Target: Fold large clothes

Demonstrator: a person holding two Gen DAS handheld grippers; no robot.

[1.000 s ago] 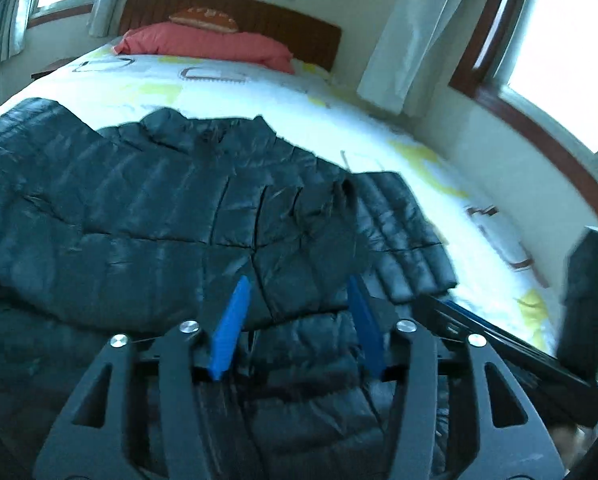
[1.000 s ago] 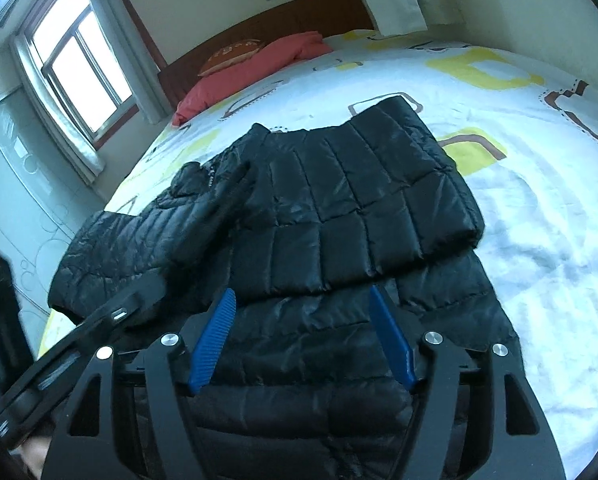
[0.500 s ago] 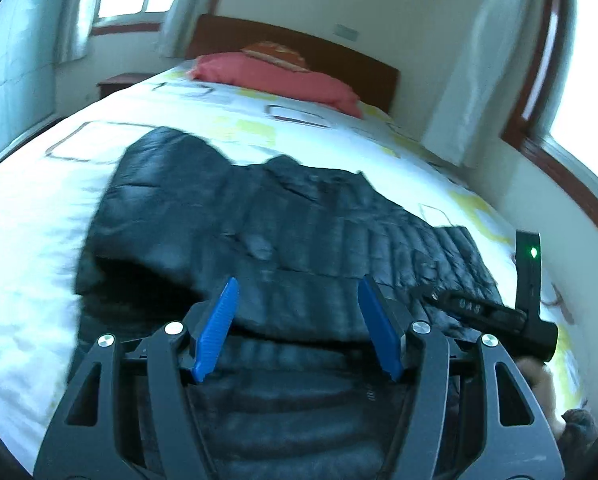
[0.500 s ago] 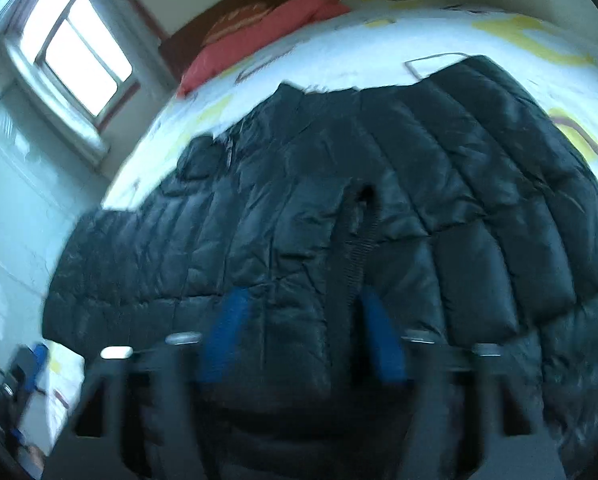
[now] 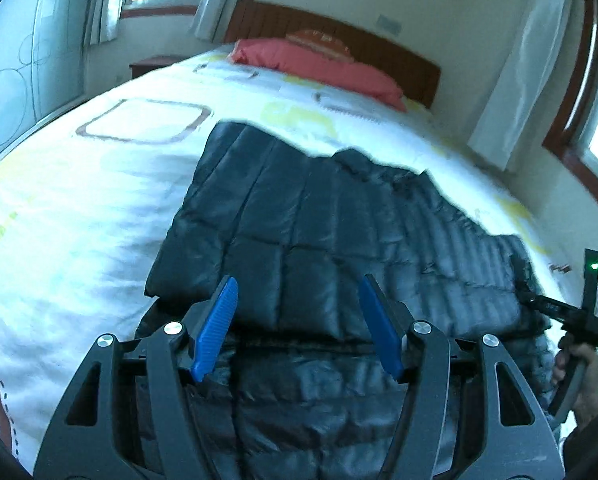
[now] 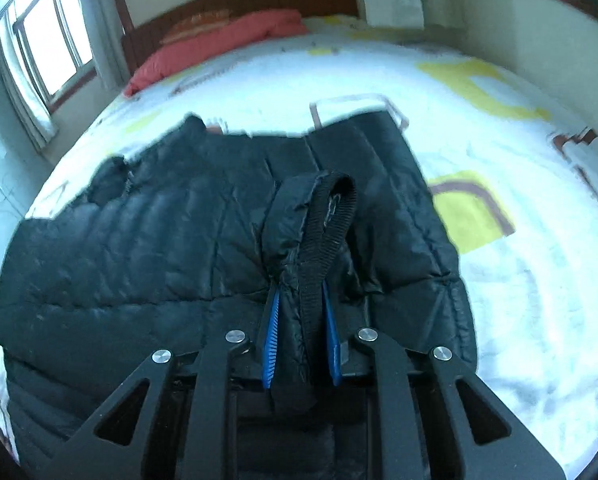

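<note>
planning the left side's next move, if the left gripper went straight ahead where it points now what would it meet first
Probably the black quilted puffer jacket lying on the bed: the open left gripper points at its folded-over panel, though depth is unclear.

A black quilted down jacket (image 5: 339,240) lies spread flat on the bed (image 5: 79,208), its shiny fabric stitched into puffy rectangular panels. One sleeve (image 5: 235,216) is folded across the body, its stitching running crosswise to the narrower channels beneath. In the right wrist view the jacket (image 6: 147,248) stretches wide over the patterned white bedspread, the collar end bunched at the far left. A sleeve cuff (image 6: 311,224) with a ribbed black elastic band stands lifted off the body, doubled into an upright loop and pinched at its base.
</note>
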